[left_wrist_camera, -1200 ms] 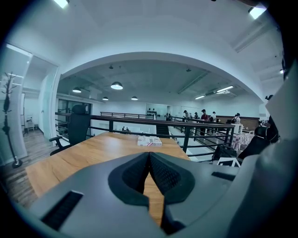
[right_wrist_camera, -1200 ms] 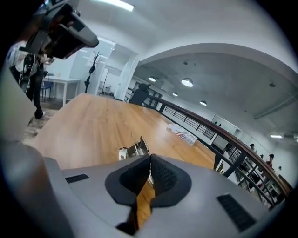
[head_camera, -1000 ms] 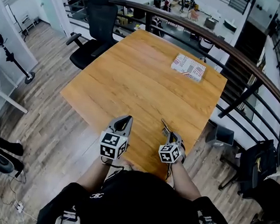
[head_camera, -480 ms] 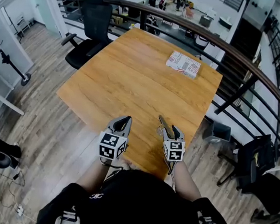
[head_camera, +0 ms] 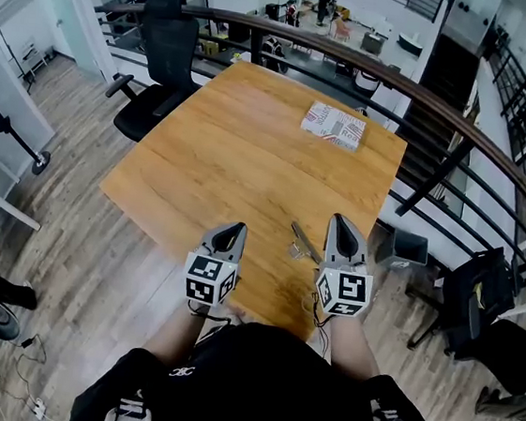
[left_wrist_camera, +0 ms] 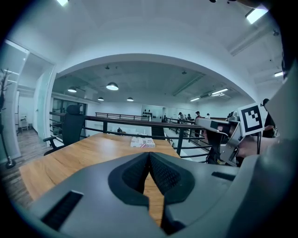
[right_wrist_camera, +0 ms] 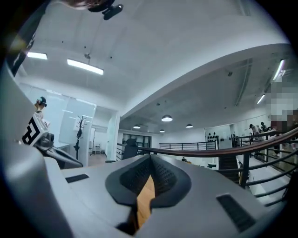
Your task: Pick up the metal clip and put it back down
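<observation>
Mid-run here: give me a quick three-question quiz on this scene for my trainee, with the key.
1. True or false: the left claw is gripping the metal clip.
2. What lies near the far right corner of the table? A) a patterned box B) a mug C) a laptop
3. Fill in: the metal clip lies on the table, nearer the ___ claw.

Key:
1. False. Its jaws are together on nothing.
2. A.
3. Right. The right claw is closing to shut, with nothing between its jaws.
</observation>
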Demonstrator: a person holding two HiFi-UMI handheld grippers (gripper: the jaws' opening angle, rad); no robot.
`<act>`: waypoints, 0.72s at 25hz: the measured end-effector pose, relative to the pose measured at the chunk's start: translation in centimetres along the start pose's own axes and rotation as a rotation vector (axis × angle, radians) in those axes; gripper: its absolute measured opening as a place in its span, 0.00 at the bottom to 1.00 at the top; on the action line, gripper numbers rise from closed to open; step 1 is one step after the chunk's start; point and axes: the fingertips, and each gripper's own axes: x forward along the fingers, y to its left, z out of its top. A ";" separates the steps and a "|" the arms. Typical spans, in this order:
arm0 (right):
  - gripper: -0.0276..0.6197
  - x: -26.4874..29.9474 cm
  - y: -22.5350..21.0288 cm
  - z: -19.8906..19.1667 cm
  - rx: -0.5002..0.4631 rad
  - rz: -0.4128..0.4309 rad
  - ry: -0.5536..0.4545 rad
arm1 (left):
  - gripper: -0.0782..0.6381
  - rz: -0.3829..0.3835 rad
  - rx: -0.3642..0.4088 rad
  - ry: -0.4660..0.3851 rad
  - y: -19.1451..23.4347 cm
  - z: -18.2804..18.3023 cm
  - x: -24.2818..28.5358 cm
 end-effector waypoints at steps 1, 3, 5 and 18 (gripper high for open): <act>0.06 -0.1 0.1 0.2 -0.001 0.000 -0.004 | 0.13 -0.001 0.000 0.000 0.0 0.0 0.0; 0.06 -0.2 0.2 0.2 -0.008 0.001 -0.002 | 0.13 -0.001 -0.001 -0.001 0.1 0.0 -0.1; 0.06 -0.3 0.3 0.0 -0.010 0.000 0.006 | 0.13 -0.003 -0.002 0.000 0.2 0.1 -0.1; 0.06 -0.2 1.7 0.1 -0.008 -0.011 0.018 | 0.13 -0.011 -0.004 -0.010 1.5 0.7 -0.8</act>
